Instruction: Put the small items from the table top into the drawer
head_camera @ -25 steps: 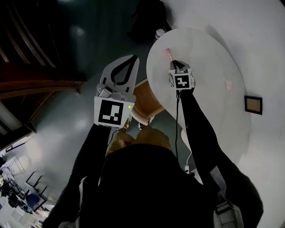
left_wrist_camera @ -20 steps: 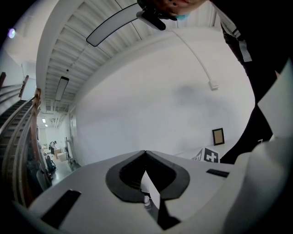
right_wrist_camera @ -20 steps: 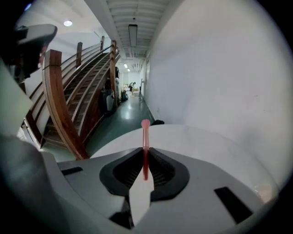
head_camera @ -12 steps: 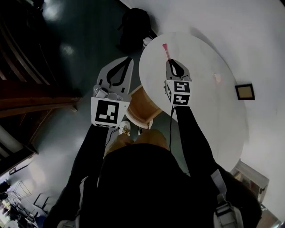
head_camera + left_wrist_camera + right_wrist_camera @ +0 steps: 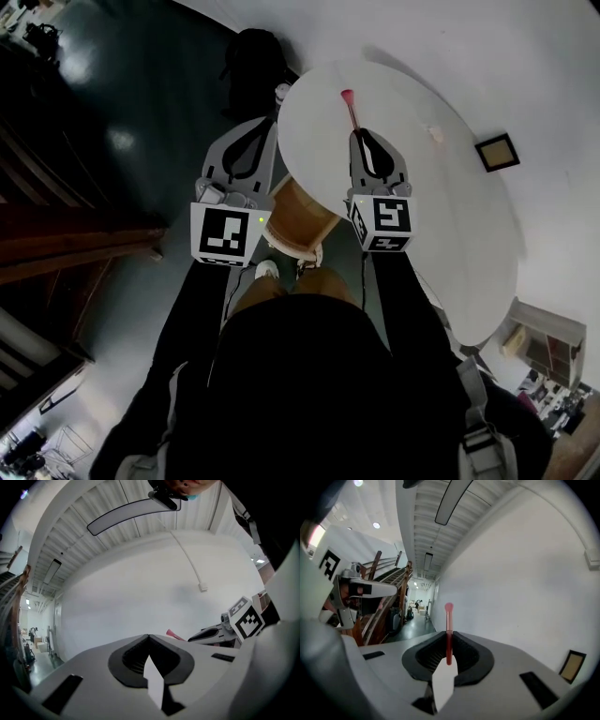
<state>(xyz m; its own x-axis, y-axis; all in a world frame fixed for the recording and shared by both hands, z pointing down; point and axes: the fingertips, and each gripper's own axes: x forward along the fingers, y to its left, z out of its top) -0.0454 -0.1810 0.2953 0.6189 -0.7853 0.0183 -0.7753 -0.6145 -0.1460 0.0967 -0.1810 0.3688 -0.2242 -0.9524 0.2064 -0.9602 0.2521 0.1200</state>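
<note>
Right gripper (image 5: 448,638) around slim pink stick (image 5: 448,615)

Round white table (image 5: 469,244), wooden drawer (image 5: 298,214) sticking out at the table's left edge. One small pinkish item (image 5: 434,134) lies near the table's far-right edge

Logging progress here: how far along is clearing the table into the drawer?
Done: the drawer is open; its contents aren't visible. In hand: the right hand-held gripper grips a thin red stick; the left hand-held gripper is shut, empty. Left: stowing the stick, then the small pink item on the table.
</note>
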